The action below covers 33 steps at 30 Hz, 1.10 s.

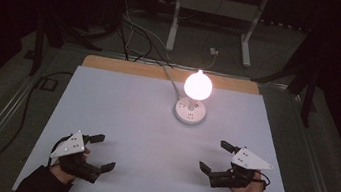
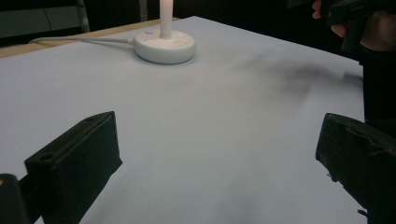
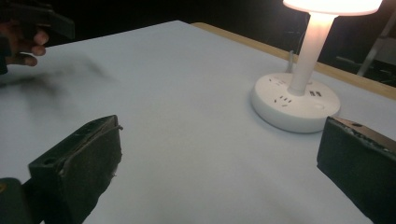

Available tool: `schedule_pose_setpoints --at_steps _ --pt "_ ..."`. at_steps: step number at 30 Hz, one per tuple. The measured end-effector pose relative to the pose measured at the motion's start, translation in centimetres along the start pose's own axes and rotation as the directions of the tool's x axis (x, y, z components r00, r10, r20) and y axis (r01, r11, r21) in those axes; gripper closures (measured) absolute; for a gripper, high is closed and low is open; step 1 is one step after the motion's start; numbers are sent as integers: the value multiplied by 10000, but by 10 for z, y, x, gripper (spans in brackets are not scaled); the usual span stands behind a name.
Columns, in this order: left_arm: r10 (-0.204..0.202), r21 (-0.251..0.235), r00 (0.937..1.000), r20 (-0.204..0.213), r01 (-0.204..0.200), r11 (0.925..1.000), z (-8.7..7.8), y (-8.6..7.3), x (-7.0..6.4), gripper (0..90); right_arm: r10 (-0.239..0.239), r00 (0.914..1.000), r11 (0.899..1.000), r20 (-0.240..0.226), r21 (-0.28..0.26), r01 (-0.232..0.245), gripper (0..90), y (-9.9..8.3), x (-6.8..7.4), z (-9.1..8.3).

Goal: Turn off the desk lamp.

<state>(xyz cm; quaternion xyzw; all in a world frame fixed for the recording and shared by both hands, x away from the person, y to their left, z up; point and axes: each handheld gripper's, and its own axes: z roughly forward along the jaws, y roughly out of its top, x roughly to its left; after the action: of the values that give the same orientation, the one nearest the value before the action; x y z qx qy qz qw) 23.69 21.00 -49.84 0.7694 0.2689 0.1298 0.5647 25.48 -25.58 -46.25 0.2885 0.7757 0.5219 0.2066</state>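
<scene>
A lit white lamp [image 1: 197,85] glows on a round white socket base [image 1: 190,111] at the back middle of the white table [image 1: 119,119]. Its base [image 2: 164,45] and stem appear in the left gripper view, and its base [image 3: 295,101] and shade [image 3: 332,5] in the right gripper view. My left gripper [image 1: 102,153] rests open near the front left, nothing between its jaws. My right gripper [image 1: 214,156] rests open near the front right, also empty. Both point toward the table's middle.
A white cable [image 1: 171,78] runs from the lamp base off the back edge. A wooden strip [image 1: 137,68] borders the table's far side. Beyond it stand a white frame [image 1: 215,16] and dark cables on the floor. The room is dark.
</scene>
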Motion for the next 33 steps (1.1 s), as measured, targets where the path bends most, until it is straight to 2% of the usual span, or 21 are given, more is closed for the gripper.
schedule_pose_setpoints --at_steps 20,26,33 --pt "-103 -33 9999 56 103 9999 0 0 0 5 117 9998 9999 155 -126 -115 0 20 -20 22" --pt "-79 -4 10000 46 79 10000 0 0 0 4 374 9993 9991 -67 -221 -375 0 24 -29 32" --pt "-125 -30 9999 66 125 9999 0 0 0 4 399 9992 9989 5 -227 -399 0 28 -38 41"
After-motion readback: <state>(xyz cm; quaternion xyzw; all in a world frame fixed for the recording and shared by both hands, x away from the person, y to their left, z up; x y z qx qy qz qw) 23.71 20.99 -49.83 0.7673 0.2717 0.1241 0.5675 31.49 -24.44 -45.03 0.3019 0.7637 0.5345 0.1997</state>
